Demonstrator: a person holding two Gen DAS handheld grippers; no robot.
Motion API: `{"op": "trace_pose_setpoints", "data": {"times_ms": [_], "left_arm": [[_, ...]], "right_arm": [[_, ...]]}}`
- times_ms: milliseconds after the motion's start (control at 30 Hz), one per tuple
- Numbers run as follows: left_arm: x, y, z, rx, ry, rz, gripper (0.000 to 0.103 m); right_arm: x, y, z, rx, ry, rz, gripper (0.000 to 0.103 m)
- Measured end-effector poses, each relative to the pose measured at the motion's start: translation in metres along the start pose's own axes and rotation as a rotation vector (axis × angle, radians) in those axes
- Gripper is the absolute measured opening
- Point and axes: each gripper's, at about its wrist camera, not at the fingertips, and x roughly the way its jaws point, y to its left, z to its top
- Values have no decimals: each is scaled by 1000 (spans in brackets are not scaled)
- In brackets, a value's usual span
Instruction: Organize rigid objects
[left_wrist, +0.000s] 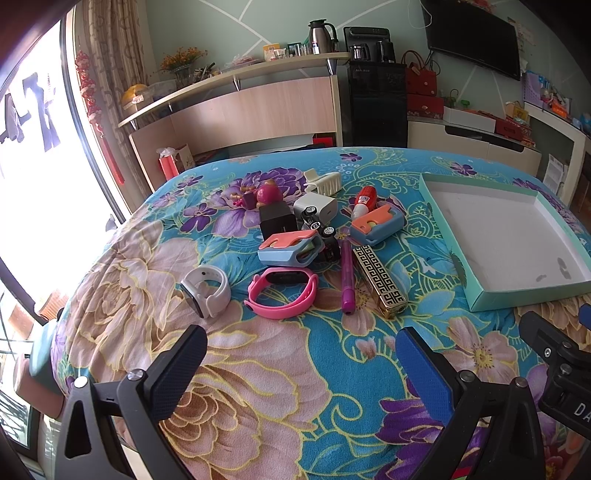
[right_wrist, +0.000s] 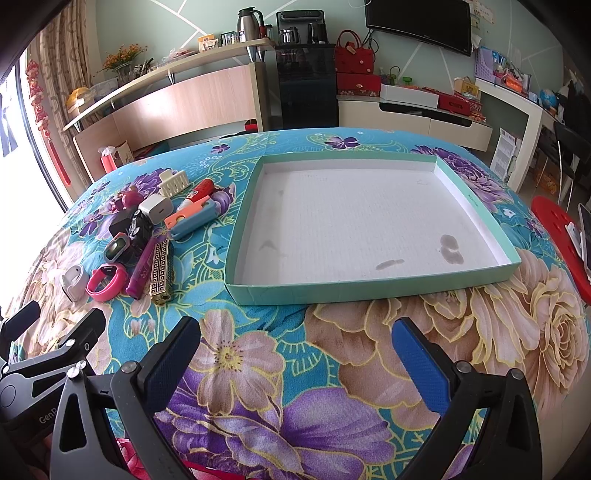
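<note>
A pile of small rigid things lies on the flowered cloth: a white watch (left_wrist: 205, 291), a pink band (left_wrist: 282, 297), a purple pen (left_wrist: 347, 277), a gold patterned lighter (left_wrist: 380, 282), a blue-and-orange case (left_wrist: 288, 247), a second such case (left_wrist: 376, 221), a toy car (left_wrist: 319, 229), a white charger (left_wrist: 316, 205), a white hair claw (left_wrist: 325, 181) and a glue bottle (left_wrist: 364, 201). The empty teal-rimmed box lid (right_wrist: 369, 291) lies to their right. My left gripper (left_wrist: 301, 343) is open and empty, short of the pink band. My right gripper (right_wrist: 295, 336) is open and empty, short of the lid.
The table's near edge is under both grippers. A red stool (right_wrist: 557, 236) stands at the right of the table. A wooden counter (left_wrist: 240, 107) and a black dispenser (left_wrist: 373, 99) stand behind the table. The window is at the left.
</note>
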Motion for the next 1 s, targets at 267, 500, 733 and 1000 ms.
{"op": "trace_pose_setpoints", "data": {"times_ms": [267,500,733,1000], "left_arm": [[9,15,9,-45,60,-72,103],[25,57,29,-124,131,-76,103],[43,112,35,-199,200,-43,103],[66,136,38,-216,266,-85,103]], "right_arm": [[1,0,7,-4,14,4,103],[-5,23,33,-70,15,105,103],[11,65,50,-116,100,217,103],[51,106,54,-193,222,248,92]]}}
